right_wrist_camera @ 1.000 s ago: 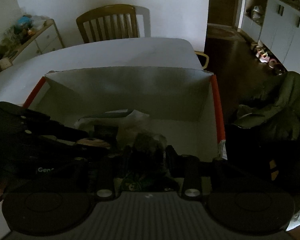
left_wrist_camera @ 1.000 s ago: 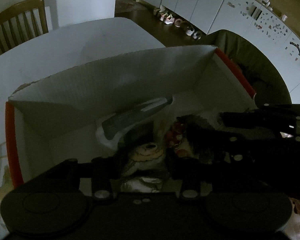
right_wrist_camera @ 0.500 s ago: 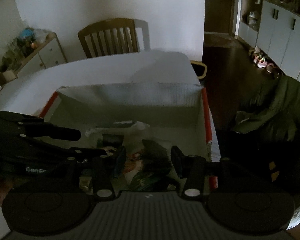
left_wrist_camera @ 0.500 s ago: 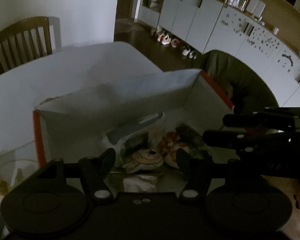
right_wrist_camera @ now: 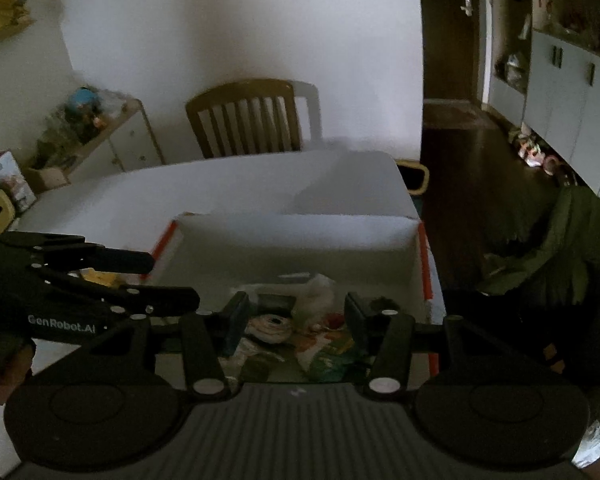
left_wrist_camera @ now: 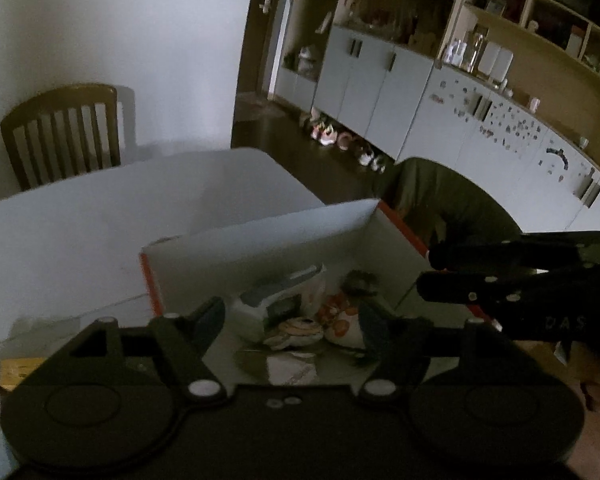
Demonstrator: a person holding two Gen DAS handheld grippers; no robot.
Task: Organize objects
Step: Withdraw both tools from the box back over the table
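An open cardboard box with red outer sides stands on a white table. Inside lie several small things: a round patterned item, a red-and-white packet, a grey remote-like item in a plastic bag, a green packet. My left gripper is open and empty above the box's near side. My right gripper is open and empty above the box. Each gripper shows in the other's view, the right one and the left one.
A wooden chair stands at the table's far side. A dark green jacket hangs to the right of the table. A yellow object lies on the table left of the box. White cabinets line the far wall.
Both grippers have risen and drawn back out of the box, which now looks smaller. Both sets of jaws have opened wide; the dark item seen between the right fingers stays in the box.
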